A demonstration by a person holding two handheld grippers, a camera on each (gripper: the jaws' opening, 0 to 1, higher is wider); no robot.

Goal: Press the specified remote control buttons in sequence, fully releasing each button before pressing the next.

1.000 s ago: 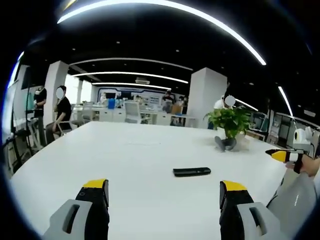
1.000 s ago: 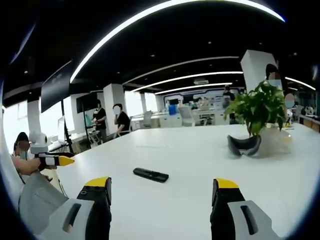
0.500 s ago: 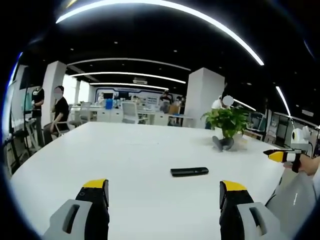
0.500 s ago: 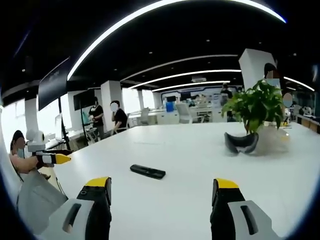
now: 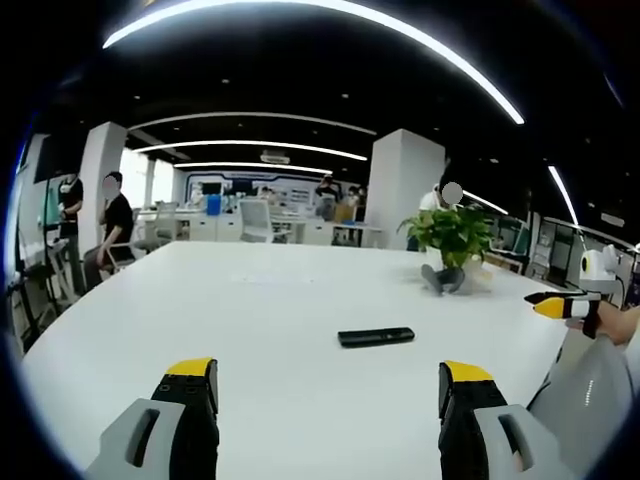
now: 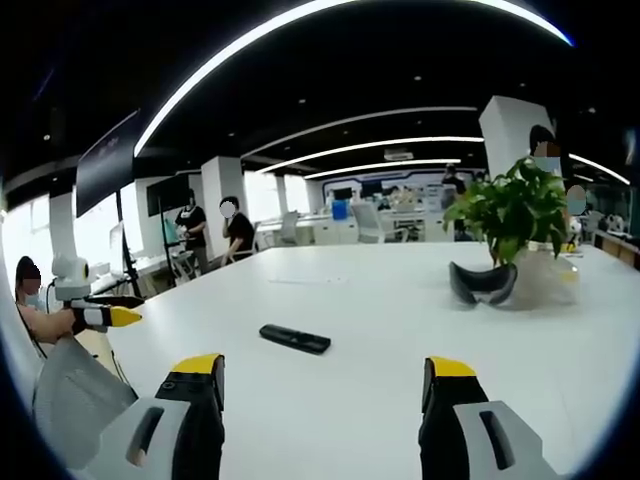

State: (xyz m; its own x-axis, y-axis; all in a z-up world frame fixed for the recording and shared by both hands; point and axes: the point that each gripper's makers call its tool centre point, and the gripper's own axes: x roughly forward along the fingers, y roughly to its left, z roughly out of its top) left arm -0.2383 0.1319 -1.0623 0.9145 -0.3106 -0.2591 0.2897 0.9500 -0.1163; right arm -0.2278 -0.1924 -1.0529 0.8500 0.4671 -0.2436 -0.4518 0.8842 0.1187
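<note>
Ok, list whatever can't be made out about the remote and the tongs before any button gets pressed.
- Remote control: in both views too small and dark to show its buttons or markings.
- Left tongs: in the left gripper view the bottom edge cuts off the jaws' lower parts.
- Right tongs: same cut-off in the right gripper view.
- Grey object beside the potted plant: too small and distorted to identify.

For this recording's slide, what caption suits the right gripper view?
Open right gripper hovers over white table facing slim black remote control, leafy green potted plant beyond.
</note>
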